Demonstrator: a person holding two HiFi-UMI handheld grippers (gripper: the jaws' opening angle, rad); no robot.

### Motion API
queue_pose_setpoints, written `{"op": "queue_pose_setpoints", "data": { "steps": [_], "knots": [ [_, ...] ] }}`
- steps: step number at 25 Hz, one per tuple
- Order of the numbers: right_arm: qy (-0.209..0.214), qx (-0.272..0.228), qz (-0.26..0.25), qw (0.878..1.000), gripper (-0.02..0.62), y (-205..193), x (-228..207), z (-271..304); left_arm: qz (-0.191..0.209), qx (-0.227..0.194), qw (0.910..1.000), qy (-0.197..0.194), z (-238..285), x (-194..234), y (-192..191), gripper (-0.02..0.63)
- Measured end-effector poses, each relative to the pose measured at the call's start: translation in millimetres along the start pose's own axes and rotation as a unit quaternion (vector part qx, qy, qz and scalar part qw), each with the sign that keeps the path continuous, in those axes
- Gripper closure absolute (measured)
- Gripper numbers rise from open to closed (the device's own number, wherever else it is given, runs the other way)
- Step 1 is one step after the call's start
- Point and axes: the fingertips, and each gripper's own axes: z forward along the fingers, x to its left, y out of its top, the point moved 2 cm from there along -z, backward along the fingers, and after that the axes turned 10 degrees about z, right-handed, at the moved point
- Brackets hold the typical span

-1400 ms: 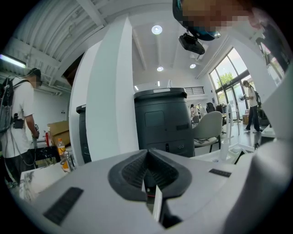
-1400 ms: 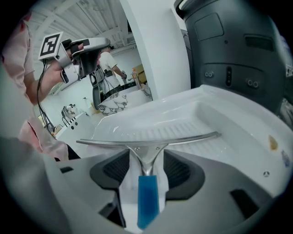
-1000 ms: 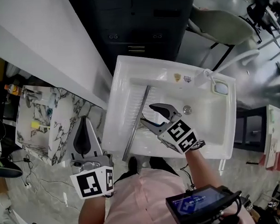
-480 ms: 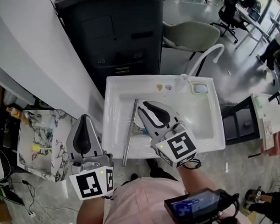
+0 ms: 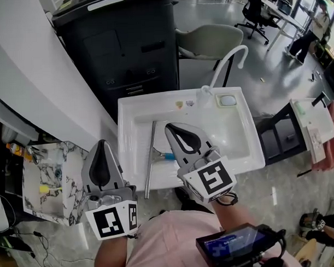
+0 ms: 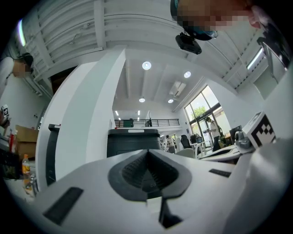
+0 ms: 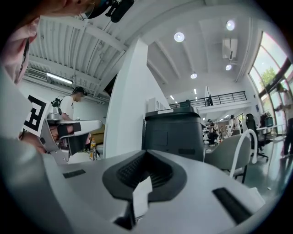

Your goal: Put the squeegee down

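The squeegee [image 5: 151,158], a long metal blade with a blue handle [image 5: 168,156], lies flat in the white sink [image 5: 233,136], near its left side. My right gripper [image 5: 174,127] hovers above the sink, to the right of the squeegee and apart from it. Its jaws have just been closing and now meet with nothing between them [image 7: 146,155]. Left of the sink my left gripper [image 5: 101,144] is held up, shut and empty [image 6: 147,153]. Both gripper views look out level across the room and show no squeegee.
A curved white faucet [image 5: 232,57] and a soap dish [image 5: 227,100] sit at the sink's back edge. Behind the sink stand a dark cabinet [image 5: 125,44] and a chair [image 5: 207,41]. A marble-patterned stand [image 5: 48,172] with small items is at the left.
The right gripper lifted out of the sink and its jaws went from wide open to shut. The squeegee stayed lying in the sink. The left gripper rose a little.
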Motion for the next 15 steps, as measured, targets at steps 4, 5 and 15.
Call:
{"op": "queue_pose_setpoints", "data": {
  "steps": [4,5,15],
  "knots": [
    [-0.008,-0.006,-0.008,1.000,0.597,2.1,-0.4,-3.1,-0.003,-0.001,1.0000,-0.005,-0.4,-4.6,0.2,0.597],
    [-0.010,-0.010,-0.009,1.000,0.597,3.3,-0.6,-3.7,-0.003,-0.001,1.0000,-0.006,-0.2,-5.3,0.4,0.597],
    [-0.007,-0.010,-0.010,1.000,0.597,4.7,-2.8,-2.9,-0.004,0.001,1.0000,-0.008,1.7,-7.4,-3.2,0.597]
  ]
}}
